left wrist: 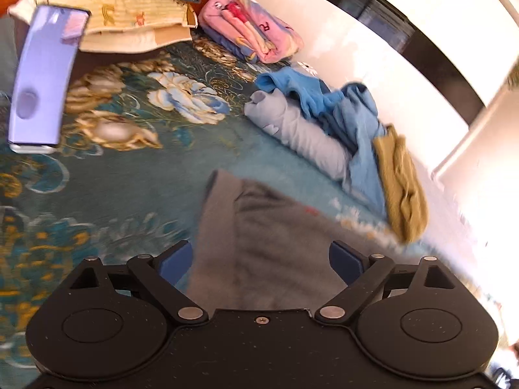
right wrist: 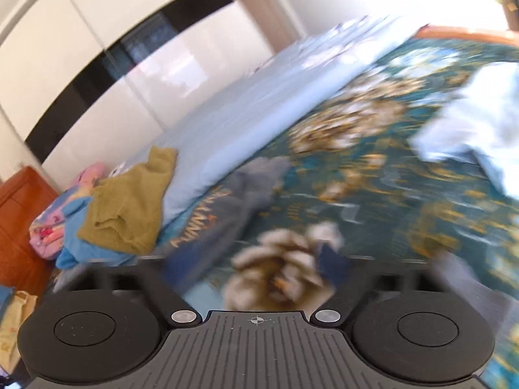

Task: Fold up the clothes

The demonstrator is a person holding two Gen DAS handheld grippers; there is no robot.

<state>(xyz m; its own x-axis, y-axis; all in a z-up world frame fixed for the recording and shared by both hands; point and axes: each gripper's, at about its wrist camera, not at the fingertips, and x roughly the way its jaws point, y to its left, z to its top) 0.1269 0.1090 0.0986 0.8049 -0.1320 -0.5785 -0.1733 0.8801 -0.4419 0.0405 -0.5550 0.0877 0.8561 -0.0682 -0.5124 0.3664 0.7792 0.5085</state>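
My left tool (left wrist: 259,261): jaws wide, angled down over grey garment (left wrist: 259,246) on bed (left wrist: 129,175). Right tool (right wrist: 256,272): wide, empty, tilted down.

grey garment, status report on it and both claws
Left claw open over grey garment, not gripping. Right claw open, empty. Unfolded clothes pile beside it.

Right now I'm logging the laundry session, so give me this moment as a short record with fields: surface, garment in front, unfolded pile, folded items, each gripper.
surface: bed with teal floral cover
garment in front: grey garment, lying flat on the cover between the left gripper's open fingers, not gripped
unfolded pile: blue clothes and olive-green garment, heaped near the bed's edge
folded items: pink printed bundle, near the headboard
left gripper: open
right gripper: open, nothing held, view blurred
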